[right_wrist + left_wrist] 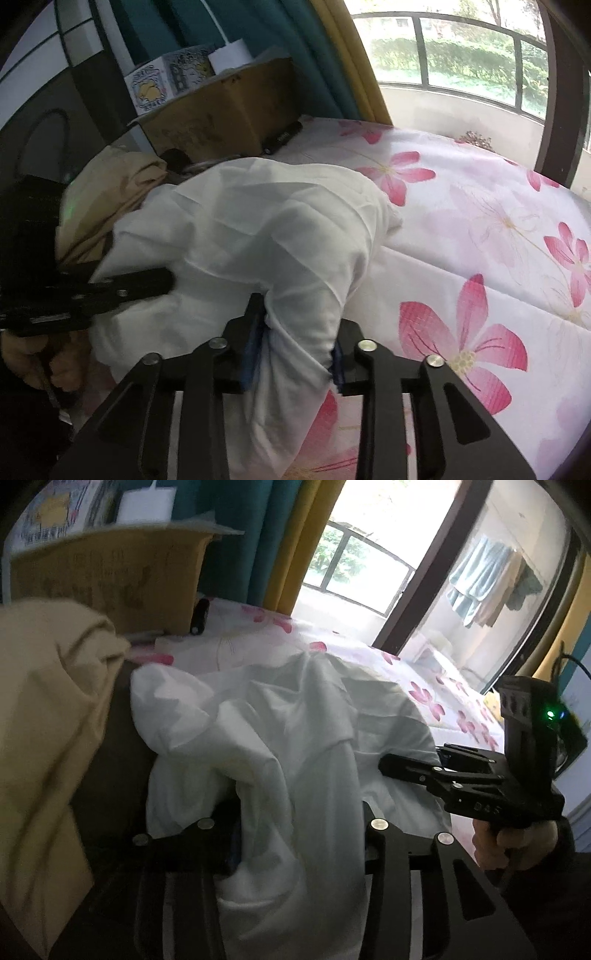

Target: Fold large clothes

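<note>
A large white garment (280,716) lies bunched on a bed with a pink flower sheet (454,701). My left gripper (299,834) is shut on a fold of the white garment, which hangs between its jaws. My right gripper (299,347) is shut on another part of the white garment (258,229), lifted a little above the sheet (480,229). The right gripper also shows in the left wrist view (391,766), at the garment's right side. The left gripper shows in the right wrist view (162,282), against the garment's left side.
A beige cloth pile (44,709) lies left of the garment, with something dark (110,768) beside it. A cardboard box (221,110) and a black object (282,138) stand at the bed's far end. Curtains (258,542) and a balcony window (461,62) are behind.
</note>
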A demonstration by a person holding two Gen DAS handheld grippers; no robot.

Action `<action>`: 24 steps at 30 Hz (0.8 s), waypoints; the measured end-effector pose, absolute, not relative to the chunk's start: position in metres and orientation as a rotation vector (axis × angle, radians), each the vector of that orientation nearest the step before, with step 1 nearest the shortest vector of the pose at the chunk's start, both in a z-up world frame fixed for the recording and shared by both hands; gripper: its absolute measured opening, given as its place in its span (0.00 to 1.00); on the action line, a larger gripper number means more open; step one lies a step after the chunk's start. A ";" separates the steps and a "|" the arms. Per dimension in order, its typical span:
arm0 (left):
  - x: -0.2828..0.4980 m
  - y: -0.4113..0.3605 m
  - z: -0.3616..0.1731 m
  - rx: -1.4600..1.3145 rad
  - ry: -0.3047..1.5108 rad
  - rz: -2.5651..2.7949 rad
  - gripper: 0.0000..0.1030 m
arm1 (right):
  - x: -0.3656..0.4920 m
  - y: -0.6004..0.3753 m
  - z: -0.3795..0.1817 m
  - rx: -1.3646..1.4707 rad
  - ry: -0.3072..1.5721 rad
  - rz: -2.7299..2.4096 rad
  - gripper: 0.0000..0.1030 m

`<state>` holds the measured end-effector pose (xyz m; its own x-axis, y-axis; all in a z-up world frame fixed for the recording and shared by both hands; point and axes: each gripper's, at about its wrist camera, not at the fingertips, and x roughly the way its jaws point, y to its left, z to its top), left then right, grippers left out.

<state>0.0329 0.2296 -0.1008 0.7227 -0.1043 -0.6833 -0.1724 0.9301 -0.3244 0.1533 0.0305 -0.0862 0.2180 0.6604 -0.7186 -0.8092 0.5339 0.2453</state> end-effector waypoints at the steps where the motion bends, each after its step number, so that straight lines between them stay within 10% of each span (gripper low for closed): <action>1: 0.031 0.228 -0.098 -0.372 0.767 0.040 0.42 | 0.154 0.029 -0.087 -0.197 0.890 1.019 0.34; 24: 0.046 0.191 -0.034 -0.168 0.653 0.107 0.42 | 0.146 -0.015 -0.080 -0.245 0.884 0.946 0.51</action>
